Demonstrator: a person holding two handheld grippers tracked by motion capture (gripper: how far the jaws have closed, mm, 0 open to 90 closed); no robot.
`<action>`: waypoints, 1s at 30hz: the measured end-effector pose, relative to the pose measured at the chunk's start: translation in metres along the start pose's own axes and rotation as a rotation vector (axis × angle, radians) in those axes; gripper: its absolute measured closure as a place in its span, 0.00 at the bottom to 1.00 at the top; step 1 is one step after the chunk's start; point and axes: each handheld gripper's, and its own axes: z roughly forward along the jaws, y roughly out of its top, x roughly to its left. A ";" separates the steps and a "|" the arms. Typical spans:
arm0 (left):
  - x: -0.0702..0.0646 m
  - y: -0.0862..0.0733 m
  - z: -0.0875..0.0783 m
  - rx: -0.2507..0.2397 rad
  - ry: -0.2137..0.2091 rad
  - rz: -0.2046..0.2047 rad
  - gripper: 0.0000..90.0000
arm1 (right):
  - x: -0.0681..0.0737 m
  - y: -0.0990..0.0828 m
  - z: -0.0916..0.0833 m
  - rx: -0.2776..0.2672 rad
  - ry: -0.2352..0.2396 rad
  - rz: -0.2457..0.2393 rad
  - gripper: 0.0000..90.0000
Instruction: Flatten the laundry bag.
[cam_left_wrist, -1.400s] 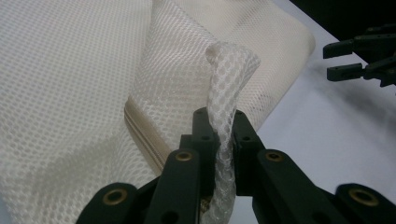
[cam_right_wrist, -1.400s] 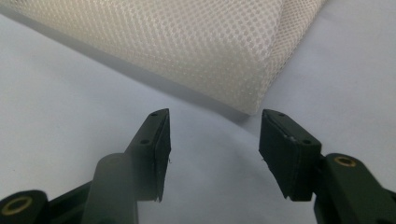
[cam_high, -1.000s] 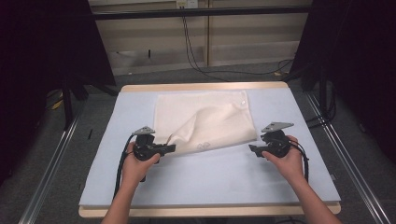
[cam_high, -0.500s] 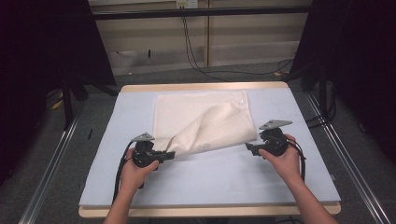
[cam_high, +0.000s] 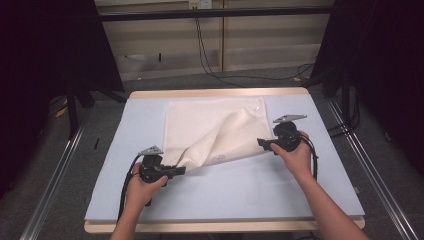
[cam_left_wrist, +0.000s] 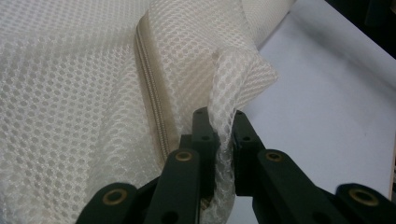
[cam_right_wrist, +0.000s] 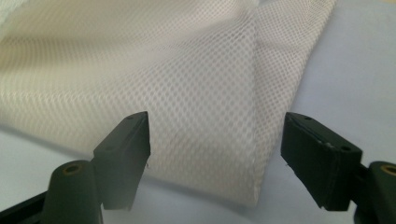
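Observation:
A cream mesh bag (cam_high: 220, 132) with a zipper (cam_left_wrist: 152, 107) lies on the pale blue mat (cam_high: 250, 190). One corner is folded over toward the front left. My left gripper (cam_high: 180, 170) is shut on that corner, and the mesh (cam_left_wrist: 70, 116) is pinched between its jaws (cam_left_wrist: 219, 123). My right gripper (cam_high: 261, 143) sits at the bag's right edge. Its jaws have just been opening and stand wide (cam_right_wrist: 217, 133). The mesh edge (cam_right_wrist: 187, 70) lies between them, and the pads do not touch it.
The mat covers a wooden table (cam_high: 210, 93) with metal rails (cam_high: 50, 180) along both sides. Black cables (cam_high: 210, 55) run over the floor behind the table. Bare mat stretches in front of the bag and at both sides.
My right gripper has shifted away from the person and slightly left along the bag's right edge. My left gripper has drawn the pinched corner a little toward the front.

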 end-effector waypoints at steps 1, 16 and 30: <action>0.000 -0.001 -0.001 0.002 -0.004 0.001 0.93 | -0.001 0.002 0.003 -0.003 0.009 0.012 0.28; -0.001 -0.005 -0.003 0.016 0.026 -0.015 0.92 | 0.003 -0.006 -0.011 -0.096 0.105 -0.099 0.97; 0.000 -0.001 -0.007 -0.019 0.024 -0.051 0.79 | 0.008 -0.058 -0.022 0.007 0.185 -0.190 0.98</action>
